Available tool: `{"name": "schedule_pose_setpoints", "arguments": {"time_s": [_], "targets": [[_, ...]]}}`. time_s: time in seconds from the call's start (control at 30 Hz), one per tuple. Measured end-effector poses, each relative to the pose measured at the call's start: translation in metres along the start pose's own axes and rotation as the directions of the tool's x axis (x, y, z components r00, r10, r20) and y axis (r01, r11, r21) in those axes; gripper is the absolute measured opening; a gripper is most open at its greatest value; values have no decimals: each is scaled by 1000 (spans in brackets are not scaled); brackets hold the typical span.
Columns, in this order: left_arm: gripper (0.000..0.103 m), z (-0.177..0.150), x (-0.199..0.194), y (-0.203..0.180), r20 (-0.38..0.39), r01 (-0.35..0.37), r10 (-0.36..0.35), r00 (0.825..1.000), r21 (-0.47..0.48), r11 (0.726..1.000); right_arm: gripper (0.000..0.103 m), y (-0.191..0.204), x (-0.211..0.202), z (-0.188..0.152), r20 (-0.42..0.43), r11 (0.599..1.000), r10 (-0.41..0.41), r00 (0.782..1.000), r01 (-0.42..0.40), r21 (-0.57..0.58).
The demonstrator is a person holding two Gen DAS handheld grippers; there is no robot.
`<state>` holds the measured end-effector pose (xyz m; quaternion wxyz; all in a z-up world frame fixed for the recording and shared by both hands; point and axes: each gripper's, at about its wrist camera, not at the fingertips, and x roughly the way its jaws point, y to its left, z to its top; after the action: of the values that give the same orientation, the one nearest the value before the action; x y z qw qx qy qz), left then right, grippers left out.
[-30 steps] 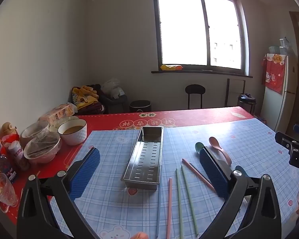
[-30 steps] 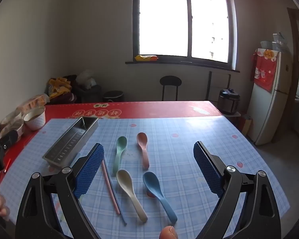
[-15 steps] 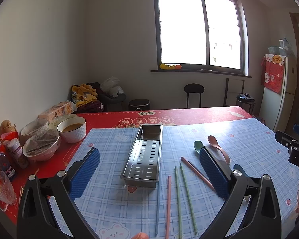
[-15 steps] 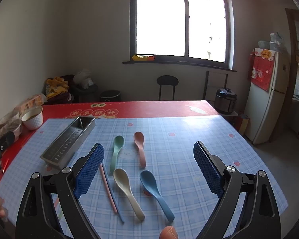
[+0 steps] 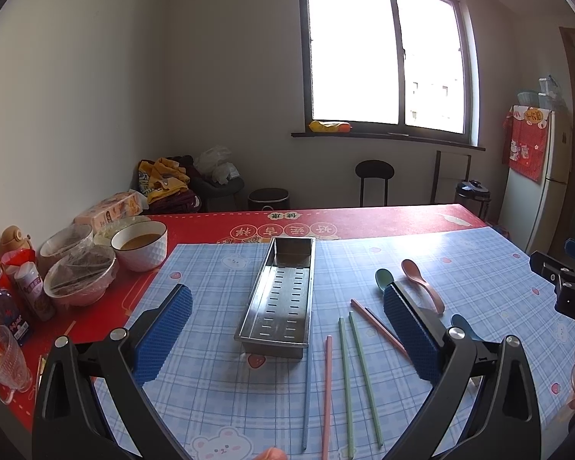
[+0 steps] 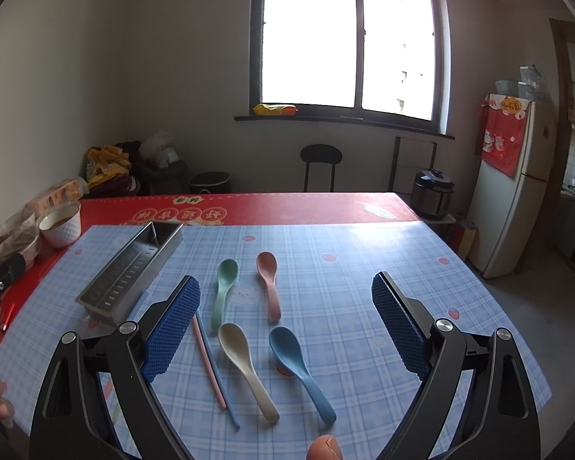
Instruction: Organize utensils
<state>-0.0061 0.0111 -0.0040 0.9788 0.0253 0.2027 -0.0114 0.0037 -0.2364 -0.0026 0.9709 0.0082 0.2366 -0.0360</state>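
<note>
black grippers (image 5: 287,335), blue ribbed pads (image 6: 172,326)

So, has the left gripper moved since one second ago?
Yes. The left gripper has drawn back slightly: the metal tray now sits a little higher and farther between its open fingers.

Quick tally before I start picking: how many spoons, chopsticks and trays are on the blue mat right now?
Spoons: 4 (green spoon, pink spoon, cream spoon, blue spoon)
Chopsticks: 6 (2 green, 2 pink, 2 blue)
Metal tray: 1, nothing in it
Total: 11
</note>
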Motion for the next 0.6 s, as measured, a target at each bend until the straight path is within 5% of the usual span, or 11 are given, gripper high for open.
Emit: {"name": "schedule_pose_setpoints", "arguments": {"time_s": [0.6], "targets": [[98, 0, -2, 4, -1, 2, -2, 1000, -3, 1000, 88, 4, 1, -1, -2, 1000, -3, 1000, 3, -4]]}}
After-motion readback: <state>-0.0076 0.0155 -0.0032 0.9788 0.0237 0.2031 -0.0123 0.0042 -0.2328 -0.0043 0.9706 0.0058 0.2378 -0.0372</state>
